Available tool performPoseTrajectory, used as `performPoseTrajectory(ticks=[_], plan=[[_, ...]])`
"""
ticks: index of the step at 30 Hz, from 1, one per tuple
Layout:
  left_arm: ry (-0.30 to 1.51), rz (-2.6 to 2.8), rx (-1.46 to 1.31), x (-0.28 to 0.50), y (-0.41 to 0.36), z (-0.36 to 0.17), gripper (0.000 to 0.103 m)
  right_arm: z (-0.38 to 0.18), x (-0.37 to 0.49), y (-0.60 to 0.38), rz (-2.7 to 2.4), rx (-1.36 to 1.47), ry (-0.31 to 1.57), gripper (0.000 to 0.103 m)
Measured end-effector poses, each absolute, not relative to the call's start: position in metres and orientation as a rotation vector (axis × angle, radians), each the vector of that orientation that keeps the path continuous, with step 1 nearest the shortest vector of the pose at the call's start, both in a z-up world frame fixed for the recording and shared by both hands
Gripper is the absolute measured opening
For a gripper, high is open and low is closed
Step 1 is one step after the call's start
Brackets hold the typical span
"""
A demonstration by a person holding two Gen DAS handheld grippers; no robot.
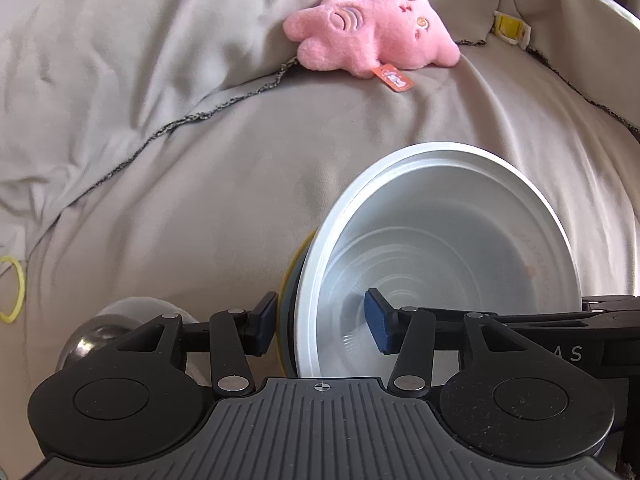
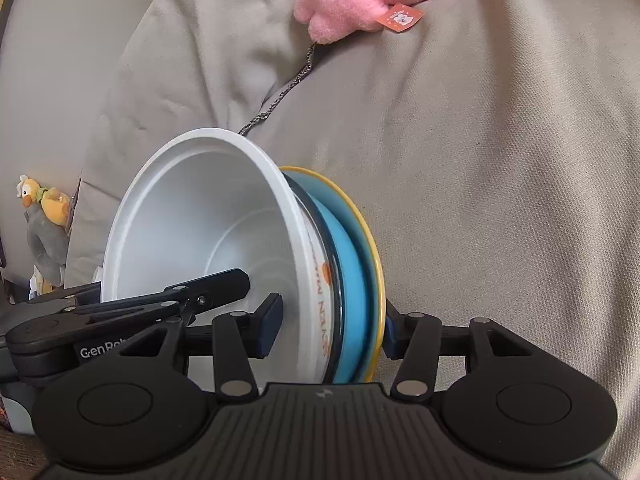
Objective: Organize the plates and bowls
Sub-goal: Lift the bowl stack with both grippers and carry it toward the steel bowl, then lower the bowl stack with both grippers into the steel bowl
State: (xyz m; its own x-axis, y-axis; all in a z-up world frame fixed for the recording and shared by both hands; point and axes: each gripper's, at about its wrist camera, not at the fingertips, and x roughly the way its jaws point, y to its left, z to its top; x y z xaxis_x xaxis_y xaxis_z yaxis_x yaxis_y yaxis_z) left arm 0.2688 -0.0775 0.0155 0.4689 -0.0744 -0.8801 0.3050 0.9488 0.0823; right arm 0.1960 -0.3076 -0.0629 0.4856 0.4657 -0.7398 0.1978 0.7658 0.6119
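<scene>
Between the fingers: right gripper (image 2: 330, 326) is clamped on the stack, tipped on edge.
Stack: white bowl (image 2: 192, 216) nested against blue plate (image 2: 350, 280) and yellow plate (image 2: 370, 224), over beige cloth (image 2: 500, 160).
Left gripper (image 1: 322, 320): straddles the stack's rim; grip unclear.
Bowl contents: empty.
Writing: orange letters on bowl wall, partly readable; "GenRob" on left gripper.

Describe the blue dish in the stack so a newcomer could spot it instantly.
On the grey fabric sofa a stack of dishes stands on edge between the jaws. The round blue plate sits mid-stack, between the white plastic bowl and the yellow-rimmed plate behind it; it alone is blue.
</scene>
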Motion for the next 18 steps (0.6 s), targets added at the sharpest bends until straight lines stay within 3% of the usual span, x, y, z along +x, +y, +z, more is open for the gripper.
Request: performPoseTrajectory(ticks=[12,18], plan=[[0.942,-0.142,0.203,0.240,0.010,0.091,0.051,0.005,0.215,-0.229,0.320,0.593,1.020,0.053],[0.980,-0.030,0.146,0.227,0.081,0.089,0.050,0.000,0.237,-0.158,0.437,0.561,1.108,0.053]])
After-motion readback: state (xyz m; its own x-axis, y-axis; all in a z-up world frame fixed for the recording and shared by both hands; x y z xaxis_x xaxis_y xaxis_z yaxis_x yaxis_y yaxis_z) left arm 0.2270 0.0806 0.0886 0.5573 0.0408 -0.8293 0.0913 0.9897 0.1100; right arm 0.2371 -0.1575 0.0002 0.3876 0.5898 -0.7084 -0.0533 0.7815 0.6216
